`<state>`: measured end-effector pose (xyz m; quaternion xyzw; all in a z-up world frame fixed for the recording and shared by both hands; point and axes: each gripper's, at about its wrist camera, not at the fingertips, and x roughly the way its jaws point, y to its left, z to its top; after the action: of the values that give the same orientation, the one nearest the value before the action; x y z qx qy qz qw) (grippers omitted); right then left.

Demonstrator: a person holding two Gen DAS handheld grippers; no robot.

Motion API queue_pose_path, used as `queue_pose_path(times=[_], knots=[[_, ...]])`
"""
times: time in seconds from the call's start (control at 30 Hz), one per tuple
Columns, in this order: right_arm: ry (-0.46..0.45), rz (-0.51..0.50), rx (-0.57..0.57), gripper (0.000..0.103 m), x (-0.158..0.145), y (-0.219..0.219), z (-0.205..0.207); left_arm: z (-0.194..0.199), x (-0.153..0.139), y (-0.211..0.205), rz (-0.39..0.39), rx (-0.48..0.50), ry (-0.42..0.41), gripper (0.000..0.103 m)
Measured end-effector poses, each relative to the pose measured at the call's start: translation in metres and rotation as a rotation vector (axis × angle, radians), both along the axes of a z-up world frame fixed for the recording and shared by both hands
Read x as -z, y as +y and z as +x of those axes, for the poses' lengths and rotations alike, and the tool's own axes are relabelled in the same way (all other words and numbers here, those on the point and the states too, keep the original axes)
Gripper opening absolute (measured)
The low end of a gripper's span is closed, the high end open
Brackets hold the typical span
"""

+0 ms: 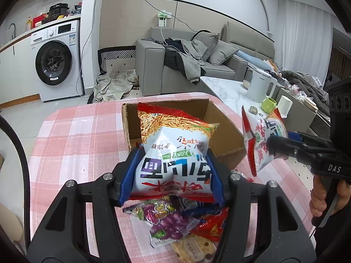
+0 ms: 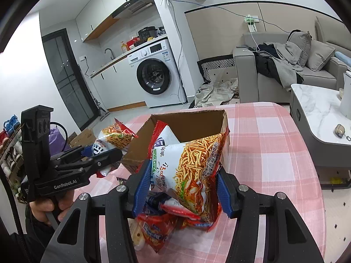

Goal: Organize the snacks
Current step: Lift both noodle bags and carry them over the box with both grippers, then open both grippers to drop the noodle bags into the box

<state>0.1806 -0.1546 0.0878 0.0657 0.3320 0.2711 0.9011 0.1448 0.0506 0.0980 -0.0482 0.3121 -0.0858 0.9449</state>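
Observation:
My left gripper (image 1: 172, 173) is shut on a red and white noodle-snack bag (image 1: 175, 146), held just in front of an open cardboard box (image 1: 228, 135) on the pink checked tablecloth (image 1: 83, 135). My right gripper (image 2: 181, 188) is shut on a second noodle-snack bag (image 2: 193, 171), raised in front of the same box (image 2: 197, 122). Each gripper with its bag shows in the other's view, at the right of the left wrist view (image 1: 276, 144) and at the left of the right wrist view (image 2: 107, 151). Loose snack packets (image 1: 173, 221) lie on the cloth below the grippers.
A marble side table (image 1: 223, 89) to the right holds a white kettle (image 1: 258, 85), a green mug (image 1: 268, 105) and a white cup (image 1: 284, 104). A grey sofa (image 1: 197, 65) and a washing machine (image 1: 57, 59) stand behind the table.

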Motion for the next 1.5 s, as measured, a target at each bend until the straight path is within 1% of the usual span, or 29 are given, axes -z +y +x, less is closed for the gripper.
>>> queue_pose_path(times=[0.37,0.77,1.1,1.27,1.4,1.5], knots=[[0.017,-0.010,0.002,0.055,0.001,0.012,0.026,0.036,0.004,-0.002,0.012,-0.013,0.009,0.055],[0.052,-0.029,0.014,0.055,0.012,0.023,0.054,0.081,0.026,-0.002,0.024,-0.029,0.041,0.055],[0.068,-0.050,0.011,0.055,0.022,0.036,0.071,0.104,0.044,-0.005,0.050,-0.035,0.052,0.055],[0.063,-0.085,0.009,0.055,0.026,0.043,0.077,0.112,0.051,-0.011,0.064,-0.032,0.055,0.055],[0.073,-0.099,0.019,0.055,0.032,0.043,0.084,0.115,0.060,-0.018,0.072,-0.027,0.073,0.055],[0.073,-0.111,0.003,0.056,0.035,0.045,0.085,0.123,0.065,-0.021,0.080,-0.032,0.097,0.055]])
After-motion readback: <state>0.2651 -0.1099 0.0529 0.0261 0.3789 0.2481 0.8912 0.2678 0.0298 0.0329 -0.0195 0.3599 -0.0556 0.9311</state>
